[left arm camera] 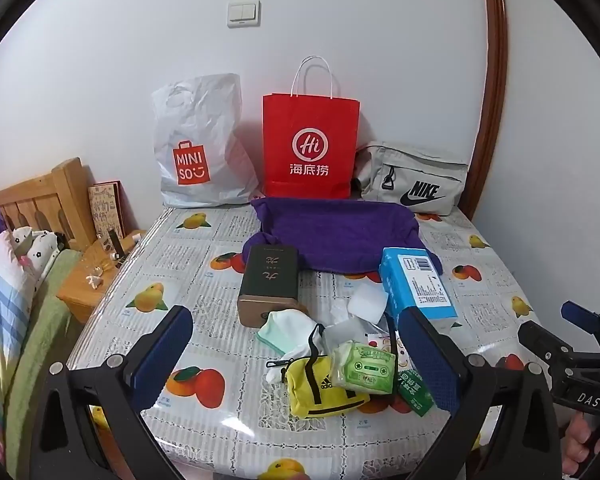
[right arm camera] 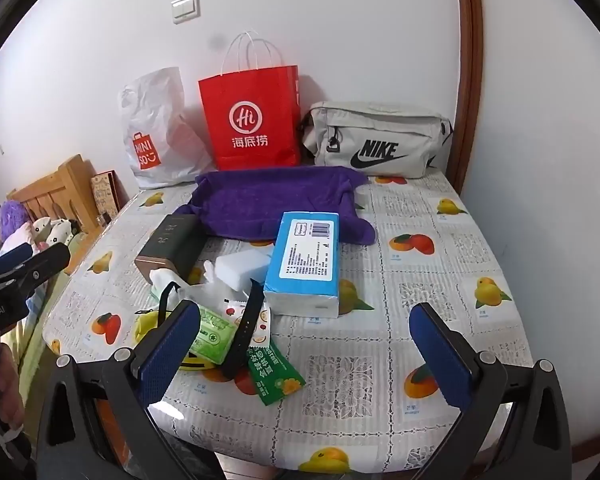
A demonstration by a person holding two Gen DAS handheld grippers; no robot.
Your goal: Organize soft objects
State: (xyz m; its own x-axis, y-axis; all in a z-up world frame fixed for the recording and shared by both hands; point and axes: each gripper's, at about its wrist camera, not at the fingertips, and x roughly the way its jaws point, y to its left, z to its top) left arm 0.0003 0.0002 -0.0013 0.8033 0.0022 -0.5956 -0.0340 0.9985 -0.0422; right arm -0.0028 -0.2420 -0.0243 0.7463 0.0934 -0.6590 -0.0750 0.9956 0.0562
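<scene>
A purple towel lies crumpled at the back of the table. In front of it sit a blue tissue pack, a white sponge, a pale green cloth, a yellow pouch and a green tissue packet. My left gripper hovers open above the near pile, holding nothing. My right gripper is open over bare tablecloth right of the pile, also holding nothing.
A dark box stands left of the towel. A white Miniso bag, a red paper bag and a grey Nike bag line the wall. A black strap and green sachet lie near. A bed is left.
</scene>
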